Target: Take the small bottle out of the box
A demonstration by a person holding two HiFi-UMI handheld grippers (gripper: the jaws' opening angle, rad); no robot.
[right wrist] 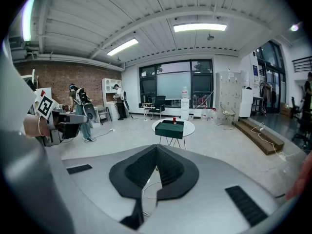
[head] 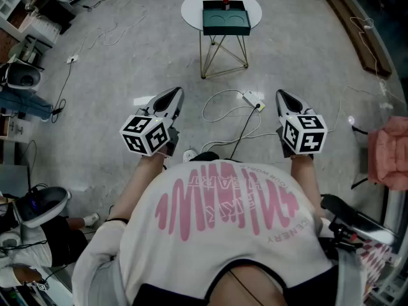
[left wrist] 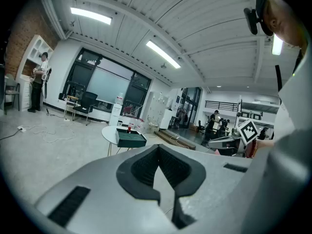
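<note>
A dark green box (head: 225,18) stands on a small round white table (head: 191,8) far ahead of me. A small bottle with a red cap (head: 225,0) stands at the box's far edge. The box (right wrist: 169,128) and bottle (right wrist: 174,120) show again in the right gripper view, and the box (left wrist: 129,139) in the left gripper view. My left gripper (head: 175,94) and right gripper (head: 281,96) are held up near my chest, well short of the table. Both are shut, tips touching, with nothing between them.
White cables and a power strip (head: 253,99) lie on the grey floor between me and the table. The table stands on thin gold wire legs (head: 223,53). Shelves and equipment line the left side; a pink chair (head: 390,152) is at the right. People stand in the background.
</note>
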